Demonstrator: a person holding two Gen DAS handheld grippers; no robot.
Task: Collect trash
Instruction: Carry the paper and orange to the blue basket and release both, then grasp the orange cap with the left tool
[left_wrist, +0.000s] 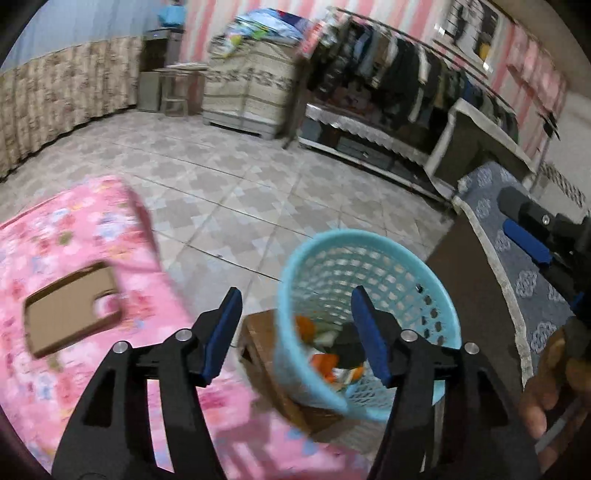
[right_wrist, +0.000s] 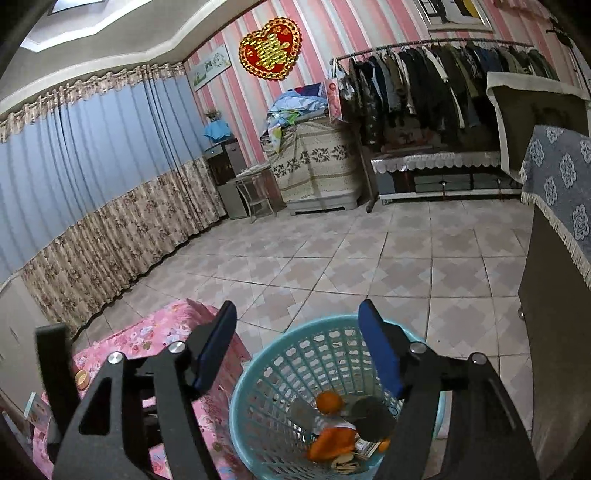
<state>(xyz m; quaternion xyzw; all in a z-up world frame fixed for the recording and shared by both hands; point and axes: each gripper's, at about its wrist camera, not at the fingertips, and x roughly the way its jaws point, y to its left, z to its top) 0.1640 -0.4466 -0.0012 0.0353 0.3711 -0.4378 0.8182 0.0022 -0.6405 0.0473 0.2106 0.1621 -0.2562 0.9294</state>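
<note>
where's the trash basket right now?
The blue mesh basket sits low centre-right in both wrist views, on the tiled floor beside the pink floral bedspread, with orange scraps inside, partly behind both open grippers.

Above the blue basket (right_wrist: 280, 373) the air is clear, and its mouth stands unblocked; orange scraps (right_wrist: 328, 439) and a dark lump (right_wrist: 371, 417) fill only the bottom. The left claw (left_wrist: 295, 332) and right claw (right_wrist: 297, 347) both hang over the rim with nothing between their fingers. The pink bed (left_wrist: 74, 236) crowds the basket's left side, with a brown card (left_wrist: 70, 306) lying flat on it. A dark cabinet (right_wrist: 554, 332) under a grey cloth (right_wrist: 565, 184) closes off the right. Beyond the basket the tiled floor (right_wrist: 351, 258) lies wide and bare up to the clothes rack (right_wrist: 443, 81).
</note>
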